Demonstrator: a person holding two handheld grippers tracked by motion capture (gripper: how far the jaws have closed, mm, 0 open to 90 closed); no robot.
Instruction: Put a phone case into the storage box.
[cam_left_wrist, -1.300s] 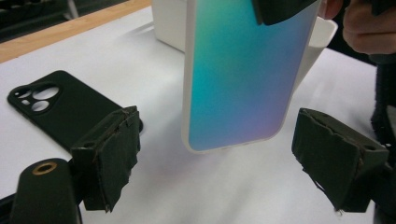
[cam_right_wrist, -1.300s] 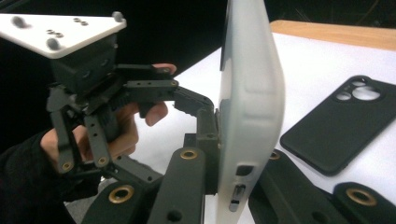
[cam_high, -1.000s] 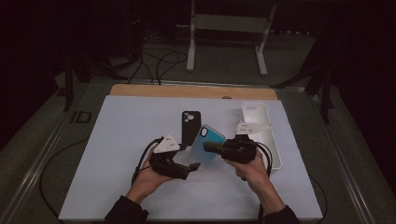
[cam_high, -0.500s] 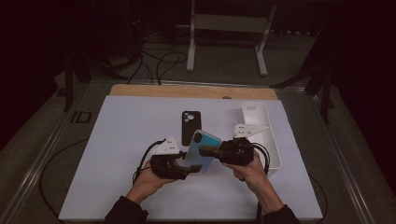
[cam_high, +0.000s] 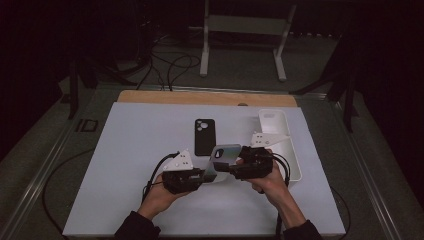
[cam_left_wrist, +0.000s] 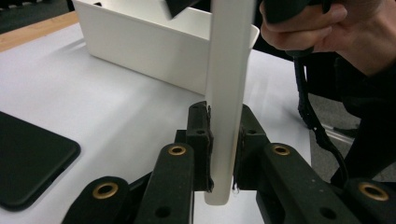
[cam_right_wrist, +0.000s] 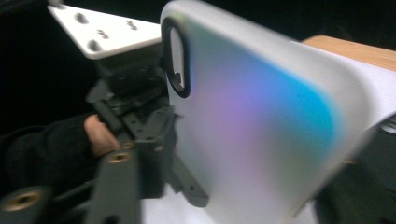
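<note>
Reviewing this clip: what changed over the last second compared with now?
The right tongs carried the iridescent phone case leftward and lower, meeting the left tongs, which have closed on its edge. Both tongs now grip the case, held off the table. The black phone case and the white bin stayed where they were.

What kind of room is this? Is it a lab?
Probably a lab or recording room: a white-topped table in a dark space, loose cables on the floor, a metal stand behind.
</note>
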